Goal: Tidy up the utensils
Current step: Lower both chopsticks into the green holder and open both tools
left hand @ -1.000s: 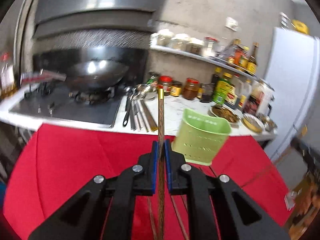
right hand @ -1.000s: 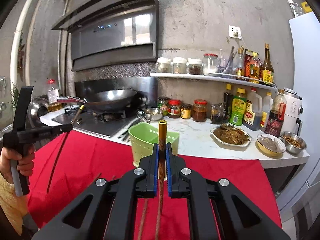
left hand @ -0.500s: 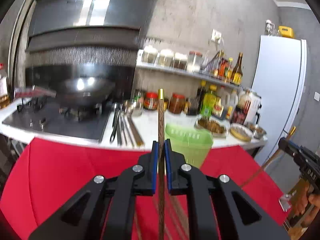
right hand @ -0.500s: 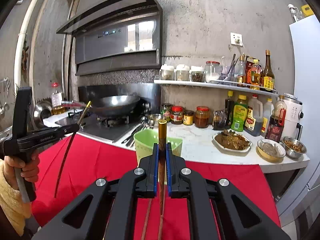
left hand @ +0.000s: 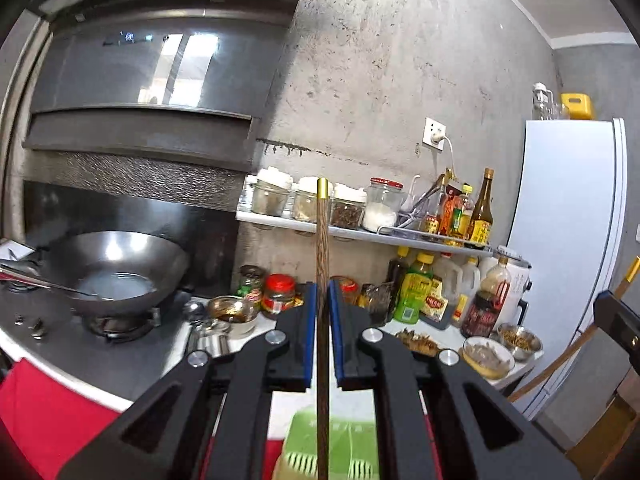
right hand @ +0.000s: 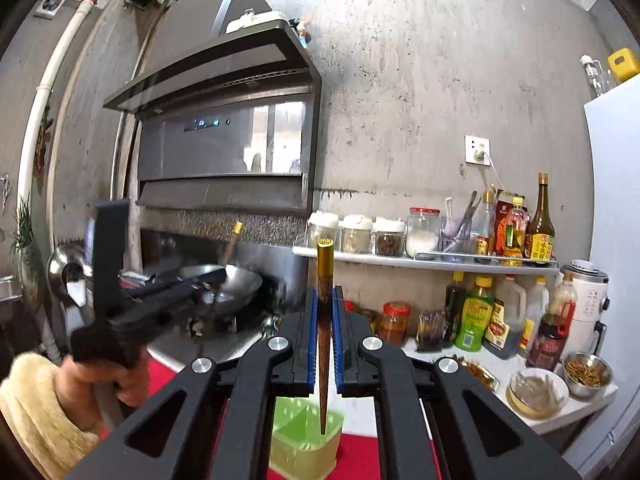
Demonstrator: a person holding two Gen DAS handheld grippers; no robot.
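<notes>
Currently the carry-to-holder step is being worked, judging by how things are lying: 1 chopstick (left hand: pixel 321 264) is being held in the left hand-held gripper (left hand: pixel 321 336), jaws narrow and pinched on the shaft approx. mid-length, gold cap end pointing up and fwd, and a 2nd chopstick (right hand: pixel 325 320) is being held the same way in the right hand-held gripper (right hand: pixel 323 336), its thin tip hanging down over the green utensil holder (right hand: pixel 306 436). So 2 chopsticks are being counted, 1 per gripper, and 1 holder. The holder is standing upright on the red cloth (right hand: pixel 360 456) at the near edge of the desk (right hand: pixel 504 368), and in the left wrist view it is being seen low down, directly under the left gripper. In the right wrist view the left gripper is appearing blurred at the left, held by a hand (right hand: pixel 102 380) in a pale fuzzy sleeve, with its chopstick's gold end poking up. Next, prob., each tip is needing to be lined up over the holder's open top and lowered in before the jaws are being let go; the right one is looking closer to aligned, tho whether its tip is already inside the rim cannot be told. Other utensils are lying on the desk beside the stove (left hand: pixel 120 344); their no. is too blurred to be counted. Also 1 wok (left hand: pixel 114 268) is sitting on the burner.
</notes>
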